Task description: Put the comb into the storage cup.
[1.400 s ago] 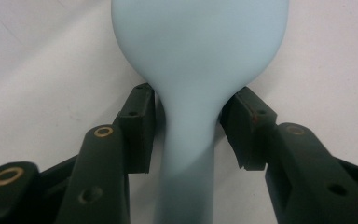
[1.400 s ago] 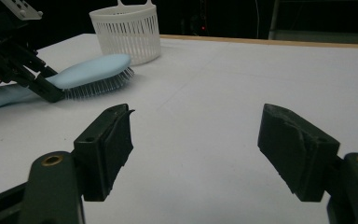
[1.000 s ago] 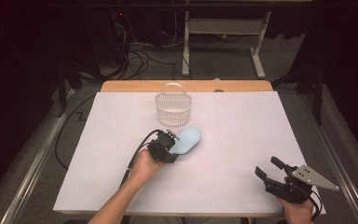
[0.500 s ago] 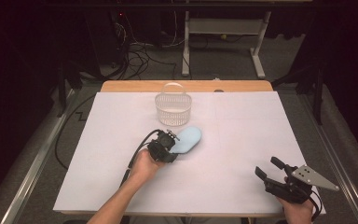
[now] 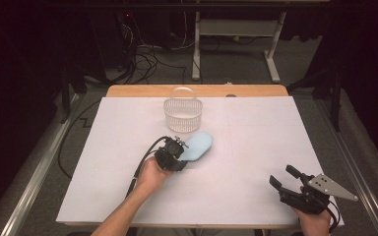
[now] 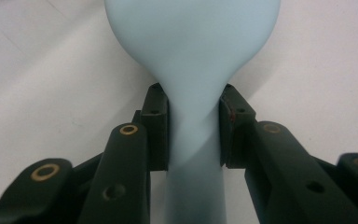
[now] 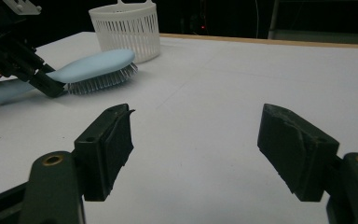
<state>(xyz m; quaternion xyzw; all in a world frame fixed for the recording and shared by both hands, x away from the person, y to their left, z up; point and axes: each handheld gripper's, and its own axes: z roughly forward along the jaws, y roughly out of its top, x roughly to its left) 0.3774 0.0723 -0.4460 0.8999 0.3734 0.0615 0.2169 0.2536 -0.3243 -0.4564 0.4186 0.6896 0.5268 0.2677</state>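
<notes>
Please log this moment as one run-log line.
left claw: shut on hairbrush neck | right claw: open, idle | basket: beyond brush

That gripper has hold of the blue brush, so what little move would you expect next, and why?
Probably a small lift. The left hand-held gripper is shut on the neck of the light blue hairbrush, whose bristles face down on the white table. The white basket stands just beyond it, a likely place to put it. The right hand-held gripper waits open, off to the side.
</notes>
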